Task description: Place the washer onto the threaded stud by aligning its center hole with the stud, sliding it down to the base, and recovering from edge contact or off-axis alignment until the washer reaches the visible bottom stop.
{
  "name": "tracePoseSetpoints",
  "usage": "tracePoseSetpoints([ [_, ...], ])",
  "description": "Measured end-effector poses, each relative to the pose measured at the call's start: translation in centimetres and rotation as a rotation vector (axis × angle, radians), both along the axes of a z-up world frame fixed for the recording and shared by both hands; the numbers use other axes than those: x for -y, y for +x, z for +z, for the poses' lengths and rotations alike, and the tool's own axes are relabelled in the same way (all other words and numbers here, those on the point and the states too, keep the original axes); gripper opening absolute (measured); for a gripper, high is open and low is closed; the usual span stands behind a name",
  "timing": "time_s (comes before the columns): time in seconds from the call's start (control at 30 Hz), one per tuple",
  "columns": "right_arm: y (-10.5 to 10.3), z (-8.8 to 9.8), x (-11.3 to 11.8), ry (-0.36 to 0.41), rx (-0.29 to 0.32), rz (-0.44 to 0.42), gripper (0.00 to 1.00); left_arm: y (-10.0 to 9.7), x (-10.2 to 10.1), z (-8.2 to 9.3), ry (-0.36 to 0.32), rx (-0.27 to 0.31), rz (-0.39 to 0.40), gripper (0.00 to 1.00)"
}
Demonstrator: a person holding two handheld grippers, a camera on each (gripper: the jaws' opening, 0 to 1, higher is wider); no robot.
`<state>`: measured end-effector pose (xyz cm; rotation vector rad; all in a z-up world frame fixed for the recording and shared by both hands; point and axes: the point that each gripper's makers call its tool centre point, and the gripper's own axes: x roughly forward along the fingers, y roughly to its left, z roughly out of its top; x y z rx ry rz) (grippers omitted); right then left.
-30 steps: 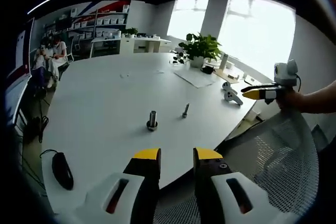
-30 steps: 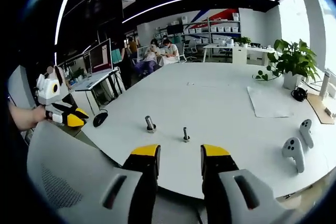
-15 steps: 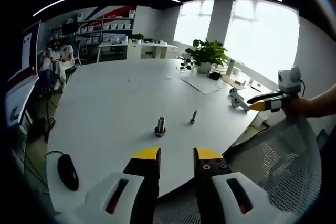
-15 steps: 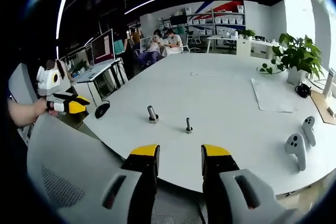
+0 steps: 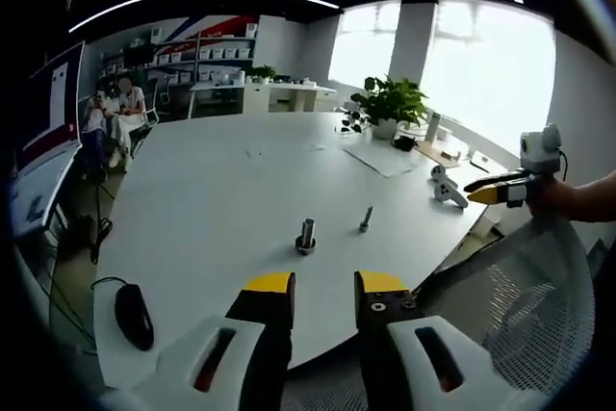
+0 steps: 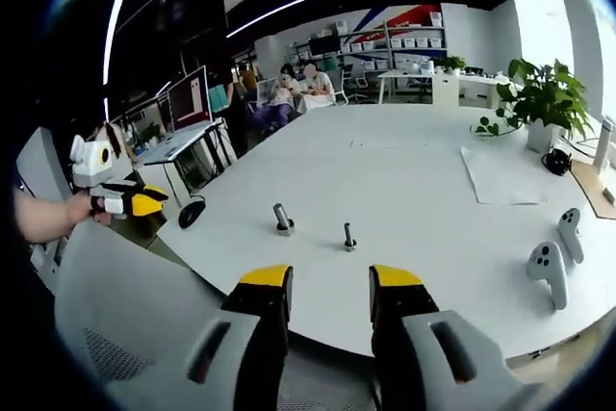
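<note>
White table (image 6: 404, 180) carries stud (image 6: 349, 236), perhaps a bolt (image 6: 283, 219), controllers (image 6: 547, 267).

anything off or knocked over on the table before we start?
Nothing stands out. The thicker metal stud with a ringed base and the thin metal threaded stud both stand upright on the white table, apart. Both grippers hang short of the table, open and empty.

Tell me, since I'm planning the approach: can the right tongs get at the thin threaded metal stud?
Probably yes: the right tongs are open, and bare white table lies before the thin threaded metal stud.

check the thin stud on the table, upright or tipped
Upright: the thin stud stands on its base on the white table, beside the thicker stud.
</note>
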<state>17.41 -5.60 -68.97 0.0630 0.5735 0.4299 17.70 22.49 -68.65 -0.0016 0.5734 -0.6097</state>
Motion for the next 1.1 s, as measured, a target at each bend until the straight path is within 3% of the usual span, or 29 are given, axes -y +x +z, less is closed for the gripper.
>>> tracePoseSetpoints([
  [0.3, 0.2, 0.43, -0.09, 0.02, 0.021, -0.011, 0.34, -0.36, -0.14, -0.8, 0.039, -0.035, -0.014, 0.22],
  [1.1, -0.13, -0.17, -0.51, -0.002, -0.007, 0.017, 0.33, -0.1, -0.83, -0.47, 0.007, -0.021, 0.023, 0.2],
])
